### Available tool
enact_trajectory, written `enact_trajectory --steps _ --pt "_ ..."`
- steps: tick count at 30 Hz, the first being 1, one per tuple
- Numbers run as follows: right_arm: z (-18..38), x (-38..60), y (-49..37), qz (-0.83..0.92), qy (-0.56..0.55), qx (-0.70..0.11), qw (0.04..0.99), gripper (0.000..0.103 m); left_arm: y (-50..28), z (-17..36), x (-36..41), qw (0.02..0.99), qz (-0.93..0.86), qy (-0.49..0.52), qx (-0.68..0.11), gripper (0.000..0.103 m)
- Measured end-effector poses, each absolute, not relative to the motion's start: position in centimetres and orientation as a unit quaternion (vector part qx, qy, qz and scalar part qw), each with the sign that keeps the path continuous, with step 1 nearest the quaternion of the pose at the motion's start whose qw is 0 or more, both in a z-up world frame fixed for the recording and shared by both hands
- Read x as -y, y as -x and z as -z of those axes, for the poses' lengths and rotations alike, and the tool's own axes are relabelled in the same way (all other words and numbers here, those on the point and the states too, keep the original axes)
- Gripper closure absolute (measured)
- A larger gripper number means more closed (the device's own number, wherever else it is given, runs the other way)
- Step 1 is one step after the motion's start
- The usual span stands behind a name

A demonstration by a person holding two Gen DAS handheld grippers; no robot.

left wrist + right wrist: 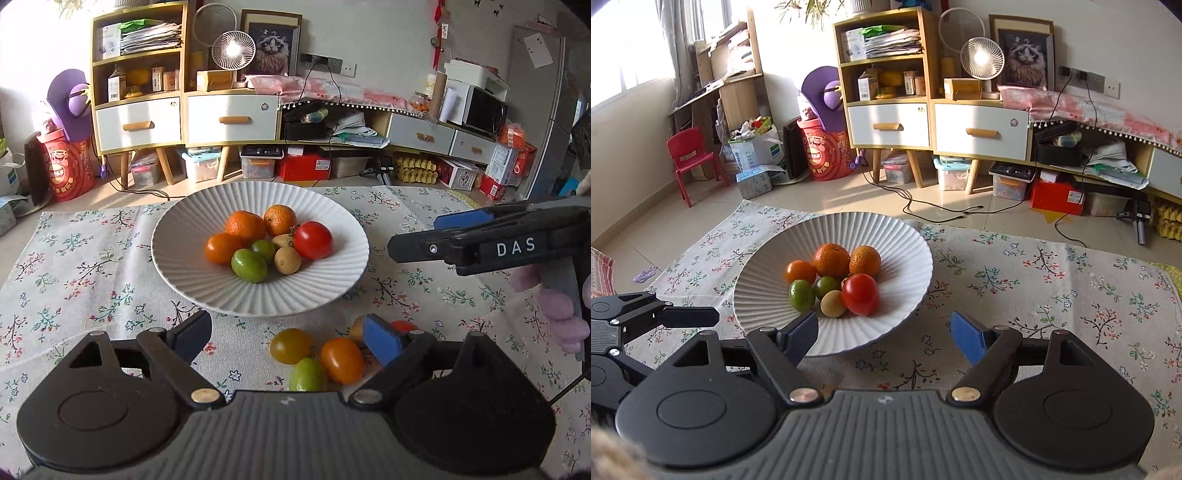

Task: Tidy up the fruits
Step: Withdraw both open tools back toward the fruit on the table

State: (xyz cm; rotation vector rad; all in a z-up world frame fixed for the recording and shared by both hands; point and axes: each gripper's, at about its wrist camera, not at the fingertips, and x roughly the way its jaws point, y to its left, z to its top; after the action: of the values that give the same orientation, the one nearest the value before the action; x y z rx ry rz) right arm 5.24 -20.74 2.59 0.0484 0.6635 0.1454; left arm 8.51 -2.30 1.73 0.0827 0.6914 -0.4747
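Note:
A white ribbed plate (177, 266) (908, 254) on the floral cloth holds two mandarins (245, 225), a red tomato (313, 240), an orange tomato (221, 248), two green fruits (248, 265) and two small tan ones (287, 260). In front of the plate, loose on the cloth, lie a yellow tomato (290, 345), an orange tomato (341, 360) and a green fruit (306, 374). A red one (404, 325) is half hidden behind a pad. My left gripper (286, 325) hangs open above these. My right gripper (882, 321) is open and empty at the plate's near rim.
The cloth (1052, 295) covers a low table whose far edge drops to a tiled floor. Beyond stand drawers, storage boxes and cables. A hand (565, 314) holds the right gripper's handle at the right. The left gripper's finger (690, 316) shows at the left.

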Motion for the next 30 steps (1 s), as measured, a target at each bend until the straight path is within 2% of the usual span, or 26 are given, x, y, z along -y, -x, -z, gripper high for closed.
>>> enact_trajectory --steps 2,10,15,30 --pt "-2.4 20.6 -4.6 -0.058 -0.029 -0.330 0.942 0.019 -8.1 -1.8 1.8 0.911 0.226 -0.034 -0.343 0.016" --pt "-1.9 19.7 -2.2 -0.042 -0.046 -0.347 0.936 0.013 -5.7 -1.7 0.6 0.910 0.225 -0.034 -0.346 0.010" --pt "-1.5 18.7 -0.8 -0.049 -0.052 -0.342 0.937 0.008 -4.7 -0.8 -0.4 0.907 0.220 -0.032 -0.358 0.010" --pt "1.2 17.2 1.2 -0.063 -0.032 -0.342 0.937 0.006 -2.4 2.0 -4.1 0.911 0.179 -0.032 -0.370 0.010"
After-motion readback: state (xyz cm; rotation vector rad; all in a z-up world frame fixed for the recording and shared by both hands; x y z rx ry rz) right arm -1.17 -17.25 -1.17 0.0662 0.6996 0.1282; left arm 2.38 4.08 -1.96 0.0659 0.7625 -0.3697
